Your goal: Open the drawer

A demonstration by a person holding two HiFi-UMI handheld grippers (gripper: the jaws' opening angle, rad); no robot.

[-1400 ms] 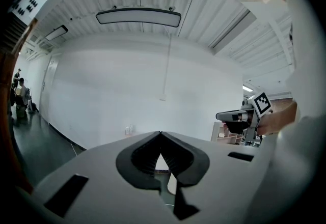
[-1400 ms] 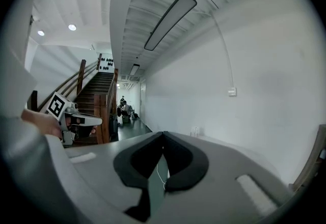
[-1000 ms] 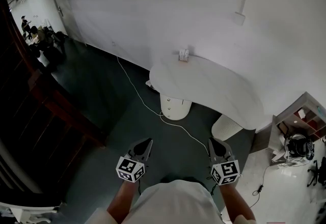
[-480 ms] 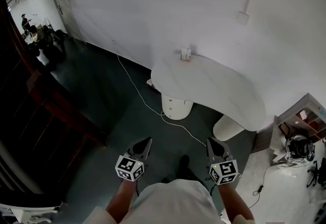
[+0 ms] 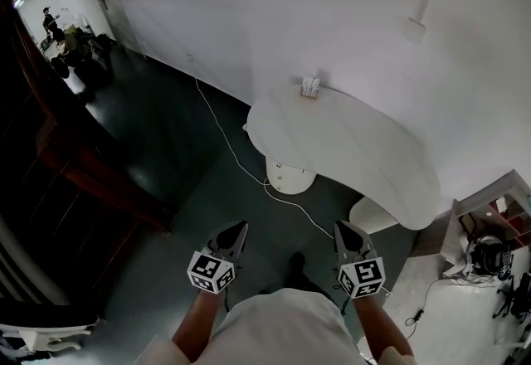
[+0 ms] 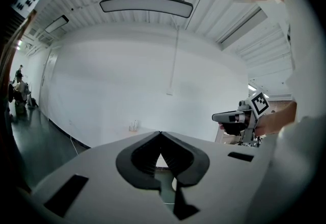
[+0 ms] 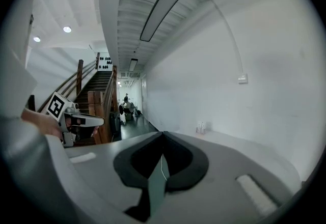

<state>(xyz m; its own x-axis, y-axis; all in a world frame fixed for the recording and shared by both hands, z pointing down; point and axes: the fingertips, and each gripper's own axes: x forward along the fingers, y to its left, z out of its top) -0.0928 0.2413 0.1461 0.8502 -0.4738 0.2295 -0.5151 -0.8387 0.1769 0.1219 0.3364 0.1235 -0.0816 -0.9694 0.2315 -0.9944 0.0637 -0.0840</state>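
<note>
No drawer shows in any view. My left gripper (image 5: 239,227) and right gripper (image 5: 343,226) are held side by side over the dark floor, both pointing at a white curved table (image 5: 377,160). Each is shut with nothing between its jaws; the tips meet in the left gripper view (image 6: 160,133) and in the right gripper view (image 7: 163,133). A small white object (image 5: 310,87) stands on the table's far edge by the wall. Each gripper also sees the other: the right gripper (image 6: 224,116) and the left gripper (image 7: 94,121).
The table rests on two round white pedestals (image 5: 289,176) (image 5: 368,212). A white cable (image 5: 241,168) runs across the floor from the wall. A dark wooden staircase (image 5: 75,172) fills the left. A shelf with clutter (image 5: 489,226) stands at the right. People sit far down the corridor (image 5: 58,31).
The whole view has moved forward toward the table, which is now nearer. Both grippers keep their spots in front of the person and stay shut.
</note>
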